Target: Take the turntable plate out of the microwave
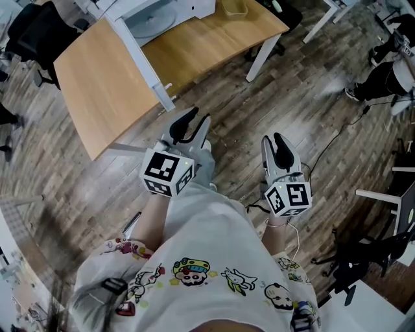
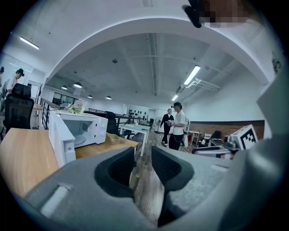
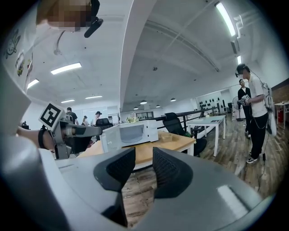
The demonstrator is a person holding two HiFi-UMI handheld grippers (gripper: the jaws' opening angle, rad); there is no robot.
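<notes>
The white microwave (image 1: pixel 162 10) stands on the wooden table (image 1: pixel 97 78) with its door (image 1: pixel 139 55) swung open toward me. The glass turntable plate (image 1: pixel 152 24) lies inside the cavity; it also shows faintly as the plate (image 2: pixel 80 140) in the left gripper view. Both grippers hover over the floor, short of the table and pointing toward it. My left gripper (image 1: pixel 196 123) is open with nothing between its fingers, and so is my right gripper (image 1: pixel 273 141). In the right gripper view the microwave (image 3: pixel 135 133) sits straight ahead.
A small basket (image 1: pixel 235 8) rests on the table right of the microwave. Black office chairs (image 1: pixel 35 35) stand at the left. A cable (image 1: pixel 337 139) runs across the wooden floor at the right. A person (image 2: pixel 177 126) stands by a white table (image 2: pixel 135 129) further back.
</notes>
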